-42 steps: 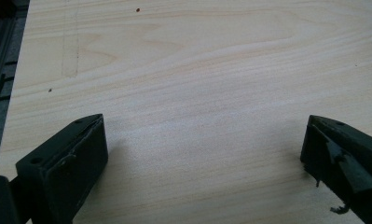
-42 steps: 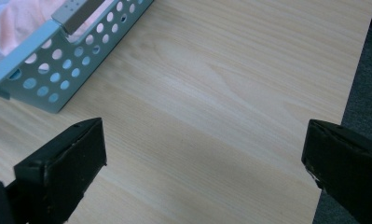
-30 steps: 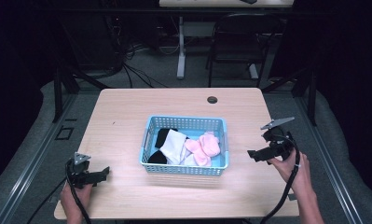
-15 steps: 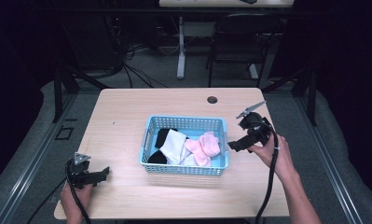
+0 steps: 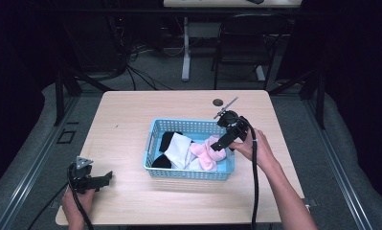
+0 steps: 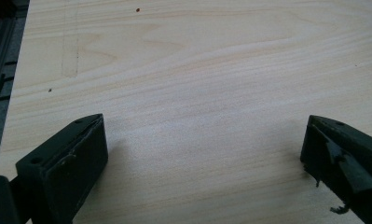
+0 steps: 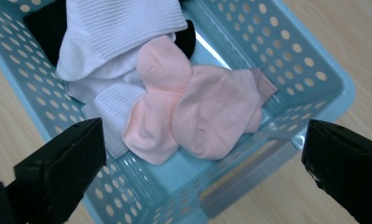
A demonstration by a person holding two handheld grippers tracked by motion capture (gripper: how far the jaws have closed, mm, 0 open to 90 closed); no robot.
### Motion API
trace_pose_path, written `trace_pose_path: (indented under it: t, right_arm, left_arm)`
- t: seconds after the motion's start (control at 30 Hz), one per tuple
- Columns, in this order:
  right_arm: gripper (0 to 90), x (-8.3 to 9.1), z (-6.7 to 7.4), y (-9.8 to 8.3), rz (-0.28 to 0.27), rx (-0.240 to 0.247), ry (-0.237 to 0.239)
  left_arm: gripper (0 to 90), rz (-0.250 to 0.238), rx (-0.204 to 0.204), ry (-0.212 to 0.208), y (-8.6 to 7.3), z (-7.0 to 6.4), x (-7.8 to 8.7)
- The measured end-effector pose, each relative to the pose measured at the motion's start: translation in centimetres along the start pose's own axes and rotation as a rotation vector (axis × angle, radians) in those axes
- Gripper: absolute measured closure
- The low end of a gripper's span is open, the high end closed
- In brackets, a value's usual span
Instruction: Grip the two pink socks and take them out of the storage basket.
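**Operator:** What is the target, and where does it lie?

**Technician:** The pink socks [image 7: 207,112], lying in the right half of the blue basket [image 5: 188,173] at the middle of the desk [image 5: 131,115]. They overlap each other, and the left one lies partly over the white socks [image 7: 113,42]. Black socks [image 5: 165,140] lie at the basket's far left end, partly under the white ones.

**Operator:** State of the right gripper?

**Technician:** The right gripper [image 5: 222,143] hovers over the basket's right end with its jaws spread wide and nothing between them. In the right gripper view the pink socks sit between the two jaws but below them, not yet touched.

**Operator:** How should the pick be made?

**Technician:** As a judgement: lower the gripper straight down over the upper pink sock, the one nearest the basket's right wall. Centre the jaws on its thick middle, not on a thin edge, so that the fabric bunches between them. Keep the jaws off the basket wall; a jaw catching the perforations would drag the basket. Close only on pink fabric: a bite taken too far left could also lift the white socks.

**Operator:** And the left gripper?

**Technician:** The left gripper [image 5: 105,178] rests near the desk's front left corner, well apart from the basket, jaws open over bare wood. It could brace the basket if it slides.
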State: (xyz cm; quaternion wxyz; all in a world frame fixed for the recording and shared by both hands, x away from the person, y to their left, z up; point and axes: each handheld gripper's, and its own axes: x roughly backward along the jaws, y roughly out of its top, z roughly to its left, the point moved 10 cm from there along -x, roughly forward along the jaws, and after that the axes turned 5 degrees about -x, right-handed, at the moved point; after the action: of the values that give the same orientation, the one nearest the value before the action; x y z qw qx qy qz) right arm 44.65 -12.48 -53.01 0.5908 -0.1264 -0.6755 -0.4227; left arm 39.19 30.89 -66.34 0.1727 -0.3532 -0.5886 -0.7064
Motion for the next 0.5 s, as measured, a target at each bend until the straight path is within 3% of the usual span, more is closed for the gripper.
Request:
trace_pose_path:
  t: [0.17, 0.33, 0.5]
  right_arm:
    - [0.0, -2.8, 0.0, 0.7, 0.056, -0.007, 0.034]
    - [0.0, -4.5, 0.0, 1.0, 0.094, -0.007, 0.043]
    - [7.7, -6.8, -0.5, 0.9, 0.167, -0.031, 0.057]
  left_arm:
    - [0.7, -0.002, 0.002, -0.001, 0.0, 0.0, 0.0]
    - [0.6, 0.000, -0.001, -0.001, 0.0, 0.0, 0.0]
    - [0.6, -0.002, 0.001, -0.001, 0.0, 0.0, 0.0]
